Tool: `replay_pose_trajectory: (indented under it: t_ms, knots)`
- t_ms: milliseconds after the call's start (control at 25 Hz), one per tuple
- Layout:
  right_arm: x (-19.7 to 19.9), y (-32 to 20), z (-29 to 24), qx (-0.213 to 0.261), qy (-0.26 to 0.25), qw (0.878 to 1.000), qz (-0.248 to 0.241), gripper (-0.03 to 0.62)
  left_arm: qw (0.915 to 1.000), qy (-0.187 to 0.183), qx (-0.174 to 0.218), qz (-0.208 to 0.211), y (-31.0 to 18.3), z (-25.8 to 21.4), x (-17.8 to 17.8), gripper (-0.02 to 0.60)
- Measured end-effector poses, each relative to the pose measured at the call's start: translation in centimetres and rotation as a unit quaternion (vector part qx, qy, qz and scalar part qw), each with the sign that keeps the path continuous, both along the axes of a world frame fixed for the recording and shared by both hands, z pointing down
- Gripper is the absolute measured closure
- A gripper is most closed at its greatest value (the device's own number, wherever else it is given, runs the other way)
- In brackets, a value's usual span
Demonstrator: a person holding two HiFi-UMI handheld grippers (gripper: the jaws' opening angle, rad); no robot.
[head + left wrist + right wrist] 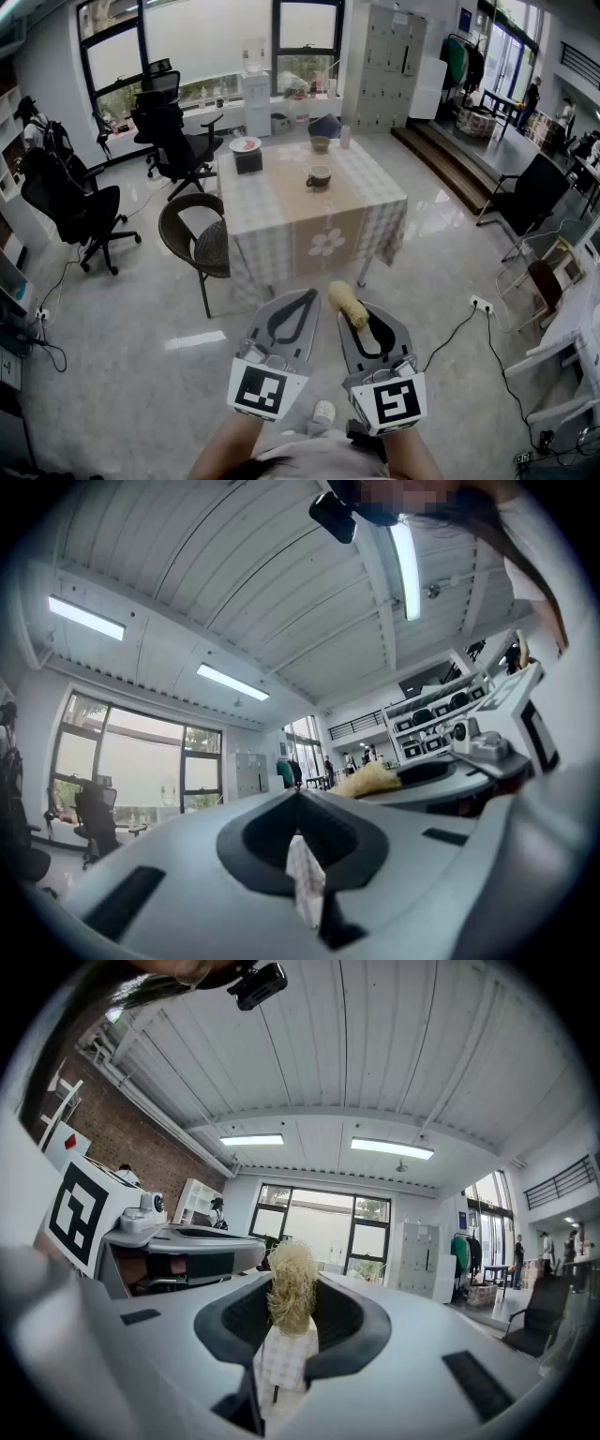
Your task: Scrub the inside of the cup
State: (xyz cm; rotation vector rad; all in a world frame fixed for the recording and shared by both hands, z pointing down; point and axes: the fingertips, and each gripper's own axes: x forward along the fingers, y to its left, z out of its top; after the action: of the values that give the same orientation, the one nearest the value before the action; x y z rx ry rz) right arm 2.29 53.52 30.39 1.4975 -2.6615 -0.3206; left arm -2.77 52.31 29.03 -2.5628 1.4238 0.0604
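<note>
A table [281,220] under a checked cloth stands in the middle of a glossy floor [122,319]. A dark round-backed chair [211,248] sits at its left side. Black office chairs [173,131] stand near the windows [206,37], with grey lockers [384,66] farther right.

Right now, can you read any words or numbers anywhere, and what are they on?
No words or numbers can be read.
Left marker cube: black-and-white squares, no letters.
Right marker cube: the same.
Blue sign on the far wall: too small to read.
</note>
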Motion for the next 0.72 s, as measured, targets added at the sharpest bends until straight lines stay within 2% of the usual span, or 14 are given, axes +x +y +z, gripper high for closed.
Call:
replay_pose_trajectory:
  t_ms: [400, 560, 720]
  knots:
    - [2.1, -4.3, 1.0, -0.017, -0.003, 1.000, -0.005, 0.496, 1.0000, -0.004, -0.007, -0.004, -4.2, 0.7, 2.0, 0.569]
    - [2.9, -6.8, 1.4, -0.026, -0.024, 0.999, -0.022, 0.496, 0.9999, -0.006, -0.011, -0.012, -6.7, 1.0, 2.8, 0.569]
    - [3.5, -9.6, 1.2, -0.025, -0.020, 0.999, -0.032, 0.496, 0.9994, -0.006, -0.017, -0.028, -9.2, 1.1, 3.0, 0.569]
